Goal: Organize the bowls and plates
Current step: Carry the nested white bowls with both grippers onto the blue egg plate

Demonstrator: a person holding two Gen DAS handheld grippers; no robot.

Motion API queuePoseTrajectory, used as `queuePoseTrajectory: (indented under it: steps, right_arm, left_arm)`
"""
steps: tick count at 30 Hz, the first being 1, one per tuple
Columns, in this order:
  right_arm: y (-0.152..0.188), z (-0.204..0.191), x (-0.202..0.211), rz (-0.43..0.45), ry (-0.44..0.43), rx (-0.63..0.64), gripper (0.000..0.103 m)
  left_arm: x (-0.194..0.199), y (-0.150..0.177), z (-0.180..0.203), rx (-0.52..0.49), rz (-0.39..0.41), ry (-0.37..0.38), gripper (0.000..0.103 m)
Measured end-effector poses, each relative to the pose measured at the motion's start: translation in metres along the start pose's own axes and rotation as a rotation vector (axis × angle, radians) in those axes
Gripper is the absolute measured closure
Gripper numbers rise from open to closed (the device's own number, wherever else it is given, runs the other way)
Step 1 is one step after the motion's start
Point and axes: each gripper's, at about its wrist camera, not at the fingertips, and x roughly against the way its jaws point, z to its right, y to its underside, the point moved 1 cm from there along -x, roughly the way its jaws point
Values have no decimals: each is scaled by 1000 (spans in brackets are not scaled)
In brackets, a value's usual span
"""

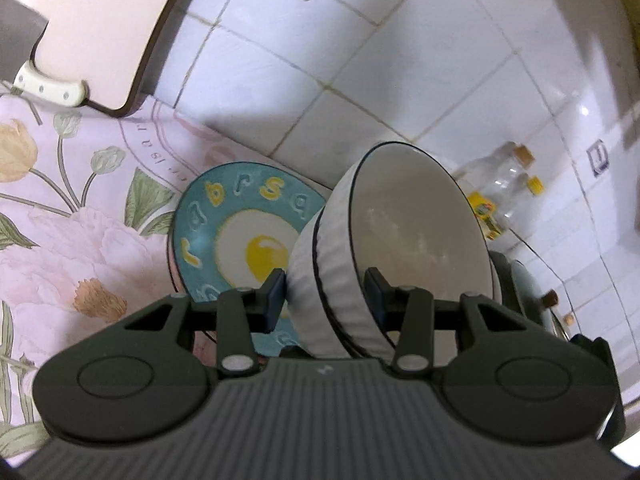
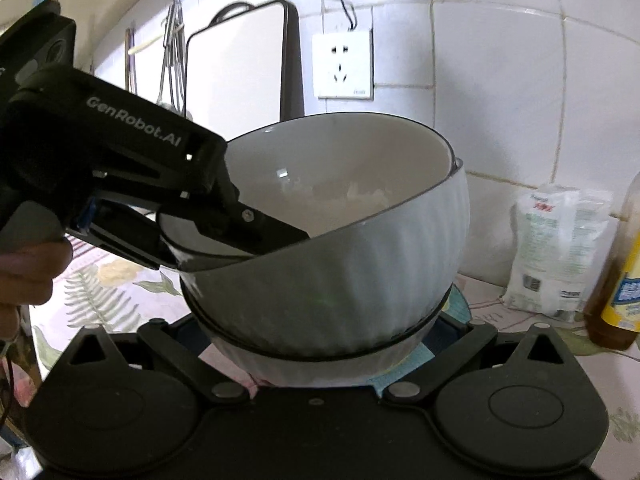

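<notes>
**Gripping stacked white bowls over the egg plate**

Left wrist view: the left gripper (image 1: 325, 289) pinches the wall of the upper white bowl (image 1: 416, 224), one finger (image 1: 275, 291) outside, the other inside. The bowl is nested in a second white bowl (image 1: 308, 280). Both appear tipped on edge, mouths facing right toward the tiled wall (image 1: 400, 80). Directly behind the bowls lies a teal egg plate (image 1: 208, 220) on the floral cloth (image 1: 80, 220). Clear bottles (image 1: 504, 184) stand beyond the bowls' right side.

Right wrist view: the upper bowl (image 2: 340, 248) sits tilted in the lower bowl (image 2: 312, 364), its mouth opening up and left. The left gripper (image 2: 240, 236) clamps its left rim. The right gripper's fingers are hidden behind the bowls, so I cannot tell its jaw state. A white bag (image 2: 560, 248) stands right of the bowls.
</notes>
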Motion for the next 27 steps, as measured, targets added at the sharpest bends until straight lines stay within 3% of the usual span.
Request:
queuePoseTrajectory:
  steps: [5,12,20,27]
  right_arm:
    - [0,12,-30,-51,-24,-28,0]
    - [2,24,-59,-89,-35,-24,0]
    - [-2,33,-76,-148,-57,-39,0]
    - [0,27,-77,-147,-44,-22,0]
  left_arm:
    - [-23,-6,-19,24,3,-48,61]
    - [-48,-13,-39,44,-7,-52,60]
    - [-65,-12,-46,61,-17,-73,60]
    - [-64,-13,-50,86,-4,-67,60]
